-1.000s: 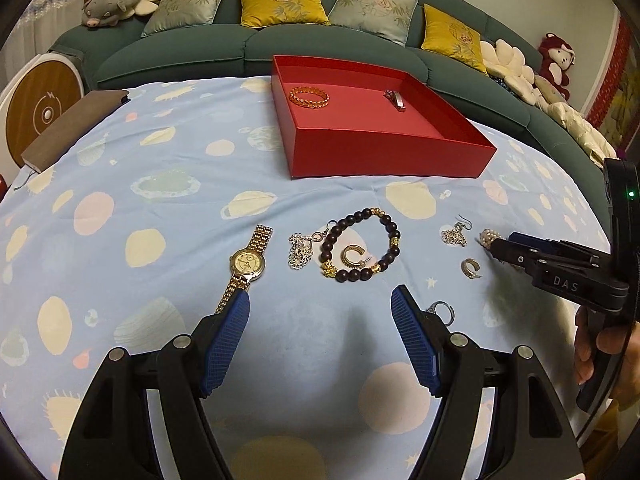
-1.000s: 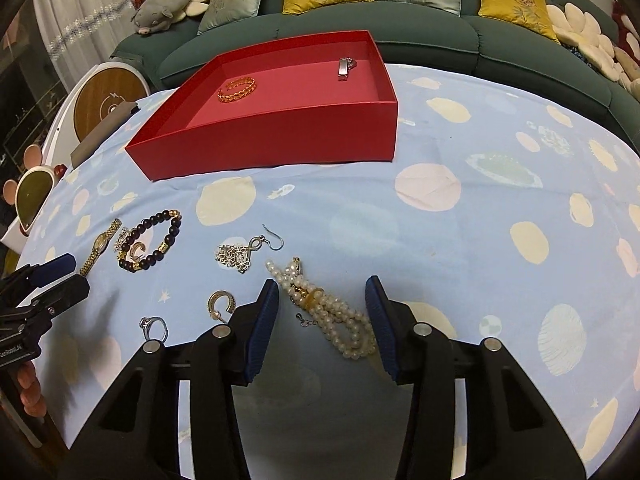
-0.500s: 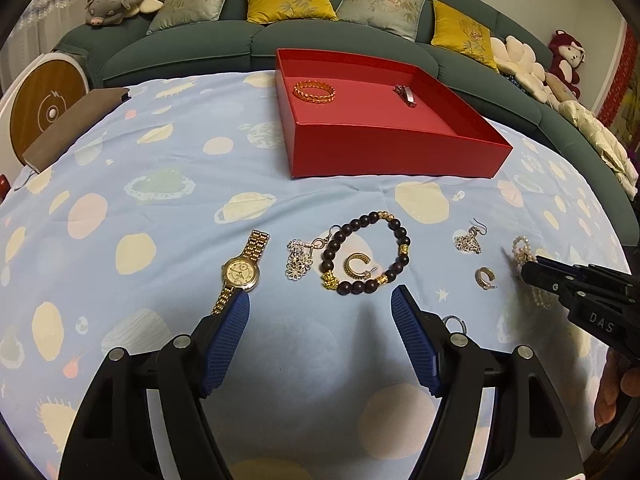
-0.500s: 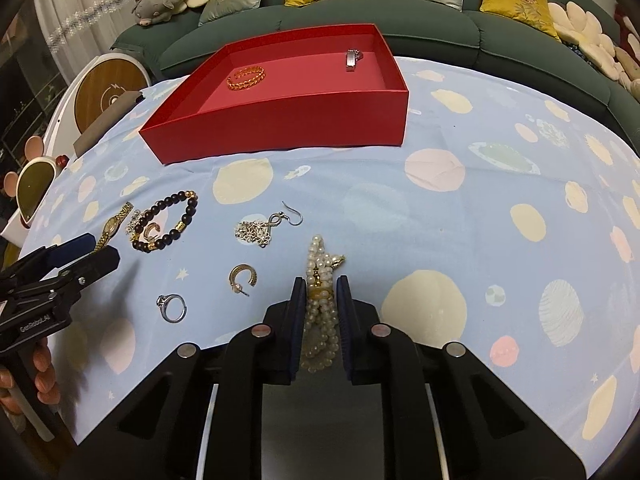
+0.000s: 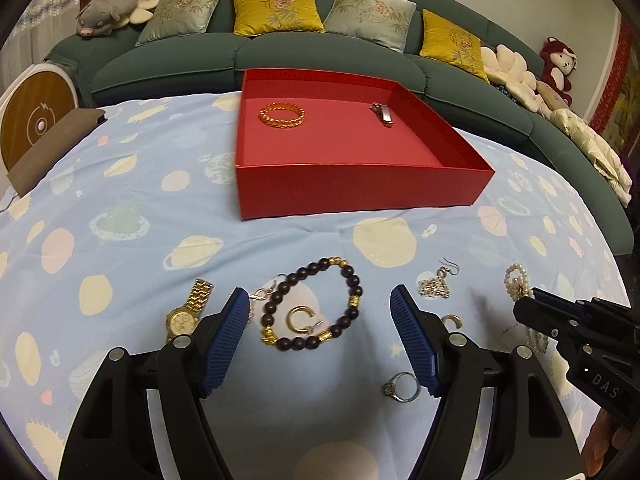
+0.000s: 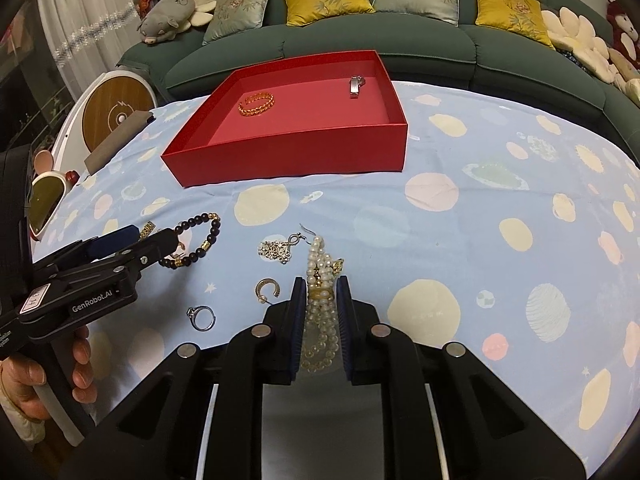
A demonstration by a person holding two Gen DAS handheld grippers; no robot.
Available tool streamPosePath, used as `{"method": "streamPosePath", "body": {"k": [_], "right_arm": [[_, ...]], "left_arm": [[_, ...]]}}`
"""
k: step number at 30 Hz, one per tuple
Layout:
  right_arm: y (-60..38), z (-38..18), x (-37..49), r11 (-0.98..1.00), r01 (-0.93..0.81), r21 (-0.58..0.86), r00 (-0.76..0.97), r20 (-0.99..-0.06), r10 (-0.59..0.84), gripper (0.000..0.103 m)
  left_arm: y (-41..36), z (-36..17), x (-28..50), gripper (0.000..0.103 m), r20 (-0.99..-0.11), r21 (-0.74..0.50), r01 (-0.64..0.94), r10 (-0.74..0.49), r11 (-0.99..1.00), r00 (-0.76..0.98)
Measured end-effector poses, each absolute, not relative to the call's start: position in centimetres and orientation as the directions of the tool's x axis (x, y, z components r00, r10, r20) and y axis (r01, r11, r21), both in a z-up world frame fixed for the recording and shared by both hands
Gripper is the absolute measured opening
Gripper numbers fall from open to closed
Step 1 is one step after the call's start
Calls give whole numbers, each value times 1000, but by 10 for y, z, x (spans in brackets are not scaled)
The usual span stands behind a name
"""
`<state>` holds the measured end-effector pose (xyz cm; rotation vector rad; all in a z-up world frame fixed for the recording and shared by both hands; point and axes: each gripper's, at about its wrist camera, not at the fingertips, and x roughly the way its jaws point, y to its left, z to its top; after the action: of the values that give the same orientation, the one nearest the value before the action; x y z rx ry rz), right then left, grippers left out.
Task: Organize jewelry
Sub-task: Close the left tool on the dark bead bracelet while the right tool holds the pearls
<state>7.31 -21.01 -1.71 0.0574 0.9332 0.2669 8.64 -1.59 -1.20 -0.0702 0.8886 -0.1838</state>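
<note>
My right gripper (image 6: 320, 283) is shut on a white pearl bracelet (image 6: 318, 254), whose strands hang from between the pads just above the blue spotted cloth. In the left wrist view it (image 5: 525, 309) enters from the right with pearls (image 5: 514, 276) at its tip. My left gripper (image 5: 317, 295) stands open low over a dark bead bracelet (image 5: 354, 280), which has a gold hoop earring (image 5: 298, 319) lying inside it. Behind them sits a red box (image 5: 360, 189) holding a gold bangle (image 5: 281, 114) and a silver clip (image 5: 382, 113).
On the cloth lie a gold watch (image 5: 185, 317), a silver ring (image 5: 402, 387), a silver dangle earring (image 5: 434, 286) and a second gold hoop (image 6: 267, 289). A green sofa (image 5: 280, 56) with cushions runs behind. A round wooden board (image 5: 34, 116) and a brown pouch (image 5: 52, 144) stand at the left.
My right gripper closed onto the pearl bracelet and rose a little with it. My left gripper, still open, slid forward until its fingers flank the bead bracelet.
</note>
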Motion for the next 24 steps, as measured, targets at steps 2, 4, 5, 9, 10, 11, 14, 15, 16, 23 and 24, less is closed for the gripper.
{"method": "streamPosePath", "body": {"k": [2,4,5,9,10,11,14,15,16,23,24], "right_arm": [[-211,-16,72,965,-203,168,564,-785,255,15],[-213,-16,71,965,-200,171,564,-785,256,15],[-214,-16,71,965,-198,173,564,-785,256,15],[-218,-16,69,965,-192,179,562,-786,258,15],[-219,-16,69,965,-191,180,562,-786,258,15],[-220,-16,68,965,-190,180,563,-785,257,15],[-222,-16,68,966,-186,183,563,-785,257,15],[-223,-16,69,966,-184,184,563,-786,257,15],[-224,-17,69,966,-183,185,563,-786,257,15],[-223,-15,69,965,-184,188,571,-778,261,15],[-223,-14,69,964,-184,191,573,-776,263,15]], "left_arm": [[-27,-15,87,65,-766,-117,159,-191,980,614],[-36,-20,91,53,-773,-97,185,-191,978,604],[-39,-23,93,51,-778,-93,191,-191,977,598],[-45,-35,100,35,-795,-76,196,-178,978,581],[-46,-35,100,31,-787,-59,195,-166,979,594],[-47,-36,100,29,-786,-43,198,-156,979,598],[-48,-36,99,10,-779,-27,205,-149,978,609],[-48,-37,99,5,-779,-28,210,-153,977,608],[-48,-36,99,5,-778,-33,213,-159,976,607],[-44,-26,93,5,-760,-43,215,-172,976,626],[-42,-22,91,5,-756,-55,214,-180,975,630]]}}
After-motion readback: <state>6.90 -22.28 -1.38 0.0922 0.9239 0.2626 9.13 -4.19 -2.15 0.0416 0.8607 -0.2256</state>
